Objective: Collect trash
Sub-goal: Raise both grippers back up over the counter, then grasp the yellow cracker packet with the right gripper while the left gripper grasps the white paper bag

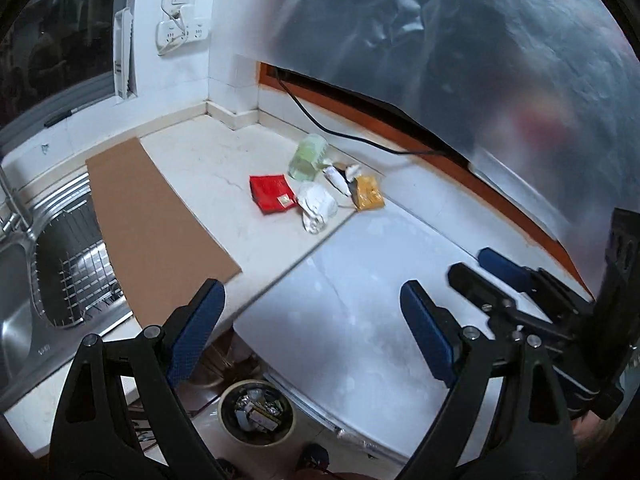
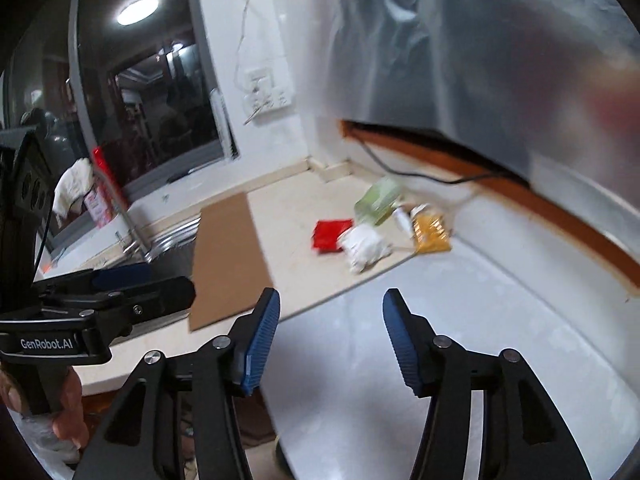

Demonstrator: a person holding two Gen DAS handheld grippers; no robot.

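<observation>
A small heap of trash lies at the back of the counter: a red packet (image 1: 272, 193) (image 2: 329, 235), crumpled white paper (image 1: 317, 202) (image 2: 364, 246), a yellow packet (image 1: 369, 193) (image 2: 430, 234), a pale green clear container (image 1: 308, 156) (image 2: 378, 200) and a small white tube (image 1: 336, 178). My left gripper (image 1: 312, 312) (image 2: 154, 282) is open, empty, and well short of the heap. To its right, my right gripper (image 2: 330, 322) (image 1: 486, 272) is open too, with nothing between its blue pads (image 2: 262, 340). A round bin (image 1: 258, 412) holding scraps stands on the floor below.
A brown cardboard sheet (image 1: 156, 220) (image 2: 224, 256) partly covers a steel sink (image 1: 48, 264) on the left. A white appliance top (image 1: 360, 300) adjoins the counter. A black cable (image 1: 320, 126) runs along the back wall. A grey plastic sheet (image 1: 480, 40) hangs at upper right. A hand (image 2: 68, 412) holds the left gripper's handle.
</observation>
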